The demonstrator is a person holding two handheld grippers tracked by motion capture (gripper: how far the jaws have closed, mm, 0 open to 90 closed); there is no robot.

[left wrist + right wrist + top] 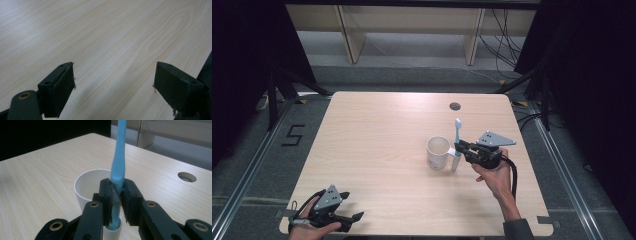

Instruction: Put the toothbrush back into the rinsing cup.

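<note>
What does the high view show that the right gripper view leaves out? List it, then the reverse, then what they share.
High view alone: the left gripper resting open at the table's near left corner, the person's two hands, the grey floor with a "5" marked on it, and the toothbrush's white head.

Right gripper view alone: a close look at the right gripper, its jaws clamped on the blue toothbrush handle, just in front of the cup's rim.

Both: the white cup, the upright toothbrush, the round hole in the wooden table.
</note>
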